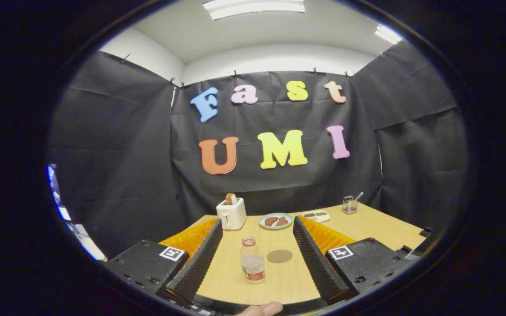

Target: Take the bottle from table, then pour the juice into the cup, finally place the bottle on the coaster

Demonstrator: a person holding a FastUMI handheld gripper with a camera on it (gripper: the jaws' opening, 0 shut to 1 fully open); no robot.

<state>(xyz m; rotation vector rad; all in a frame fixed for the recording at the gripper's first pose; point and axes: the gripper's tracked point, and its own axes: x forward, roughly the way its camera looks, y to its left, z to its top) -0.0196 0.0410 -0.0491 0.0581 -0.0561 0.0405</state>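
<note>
My gripper (257, 228) hangs with fingers spread wide, gripping nothing. I see the bottle (252, 260) upright on the table (376, 228) between the fingers, the coaster (279, 256) just beside it. Beyond them: a toaster (231, 212), a plate (276, 220), a wire holder (349, 204).

this is a staged recording booth, not a real kitchen: black cloth wall (117, 175) clipped around a wooden tabletop (380, 232), ceiling tube lights (253, 8), with a toaster (231, 213) and a plate (276, 220) as props.
</note>
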